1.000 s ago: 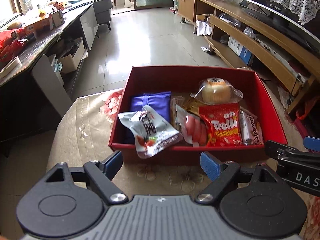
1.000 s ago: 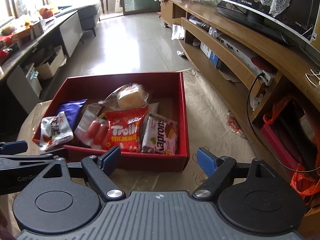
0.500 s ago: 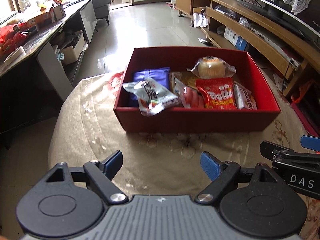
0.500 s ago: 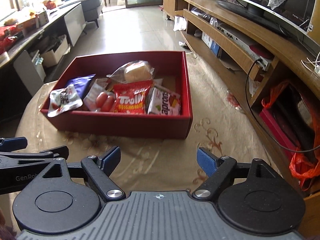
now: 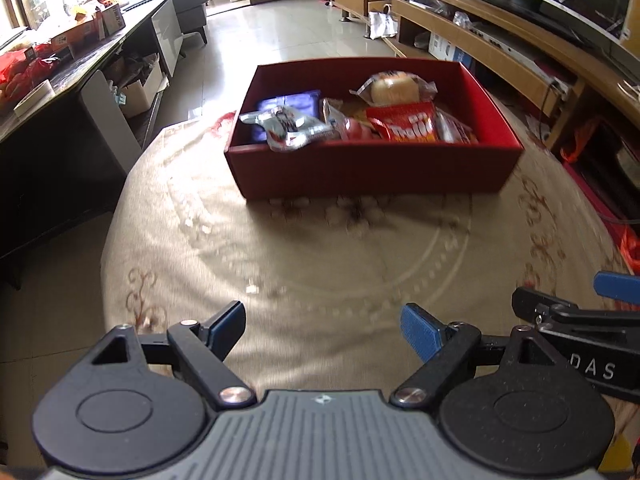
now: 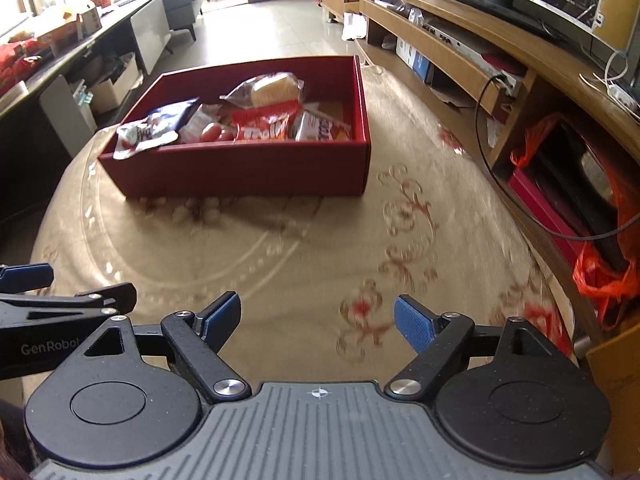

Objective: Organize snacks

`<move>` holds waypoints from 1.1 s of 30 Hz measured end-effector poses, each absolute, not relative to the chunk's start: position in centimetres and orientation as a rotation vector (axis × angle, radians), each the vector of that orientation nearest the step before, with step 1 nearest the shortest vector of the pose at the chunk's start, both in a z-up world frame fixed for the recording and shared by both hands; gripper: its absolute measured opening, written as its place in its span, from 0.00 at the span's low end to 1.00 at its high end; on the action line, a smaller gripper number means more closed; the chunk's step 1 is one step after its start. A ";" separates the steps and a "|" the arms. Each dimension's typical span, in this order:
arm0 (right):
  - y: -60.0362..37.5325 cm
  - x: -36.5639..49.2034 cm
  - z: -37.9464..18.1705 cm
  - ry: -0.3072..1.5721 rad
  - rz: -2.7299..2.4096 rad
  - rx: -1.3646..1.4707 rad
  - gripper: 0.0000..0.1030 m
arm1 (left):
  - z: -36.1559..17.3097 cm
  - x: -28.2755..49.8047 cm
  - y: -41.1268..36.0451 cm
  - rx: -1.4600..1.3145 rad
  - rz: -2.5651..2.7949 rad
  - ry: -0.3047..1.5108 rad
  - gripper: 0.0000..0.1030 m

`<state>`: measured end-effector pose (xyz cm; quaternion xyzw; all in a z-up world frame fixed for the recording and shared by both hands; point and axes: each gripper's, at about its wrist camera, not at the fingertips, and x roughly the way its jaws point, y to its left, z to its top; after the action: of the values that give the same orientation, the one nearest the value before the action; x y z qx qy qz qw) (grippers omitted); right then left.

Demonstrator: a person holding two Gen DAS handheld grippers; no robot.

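Observation:
A red box stands on the far half of a round table. It holds several snacks: a silver packet hanging over the left rim, a blue pack, a wrapped bun, a red Trolli bag and a sausage pack. My left gripper is open and empty, well short of the box. My right gripper is open and empty, also near the table's front edge; its side shows at the right of the left wrist view.
The table wears a beige patterned cloth. A long wooden TV unit runs along the right with an orange bag low beside it. A dark cluttered counter runs along the left. Tiled floor lies beyond.
Both grippers have pulled back from the red box toward the near edge of the table, so the box looks smaller and farther. Both stay open and empty.

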<state>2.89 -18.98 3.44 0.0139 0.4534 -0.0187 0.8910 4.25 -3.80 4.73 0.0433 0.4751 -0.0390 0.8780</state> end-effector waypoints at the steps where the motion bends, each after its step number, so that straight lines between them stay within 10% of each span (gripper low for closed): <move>1: -19.0 2.3 3.4 0.943 -0.037 0.031 0.86 | 4.6 3.6 -3.8 0.095 -0.083 0.994 0.79; 33: -15.9 -7.7 1.6 0.979 -0.027 0.015 0.86 | 3.6 -6.1 -1.6 0.144 -0.078 1.006 0.76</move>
<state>-7.66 -15.89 1.61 0.0073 0.4701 -0.0128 0.8825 -6.06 -1.57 3.57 0.0691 0.4814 -0.0375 0.8730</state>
